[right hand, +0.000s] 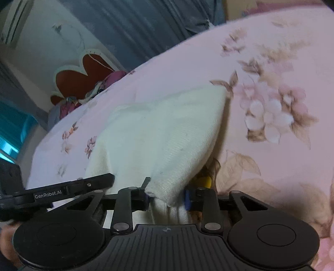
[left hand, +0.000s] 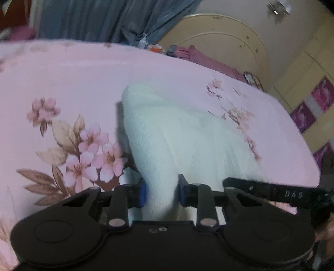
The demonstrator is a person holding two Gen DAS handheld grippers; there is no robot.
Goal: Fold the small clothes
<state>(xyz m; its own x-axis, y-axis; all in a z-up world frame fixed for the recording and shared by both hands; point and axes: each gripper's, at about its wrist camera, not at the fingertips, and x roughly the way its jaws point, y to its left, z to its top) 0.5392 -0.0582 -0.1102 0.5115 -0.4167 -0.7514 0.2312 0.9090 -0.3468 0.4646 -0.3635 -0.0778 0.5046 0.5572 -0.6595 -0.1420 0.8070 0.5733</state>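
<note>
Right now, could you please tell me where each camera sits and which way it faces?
Left wrist: on the left tongs, looking along them over the white cloth they pinch and the pink floral bedsheet; the other tool's tip shows at right.
Right wrist: on the right tongs, pinching the cloth, facing a heart-shaped headboard.
Shared: cloth, bedsheet, grey-blue curtain.

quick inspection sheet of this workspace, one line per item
surface: bed under a pink floral sheet
job's things: white knit cloth, near edge lifted off the sheet, far part resting on it
clutter: small bottles and purple fabric at the far edge of the bed
grippers: left claw shut on the white knit cloth; right claw shut on it too
cables: nothing seen
surroundings: blue-grey curtain, cream headboard, red flower-shaped board
</note>
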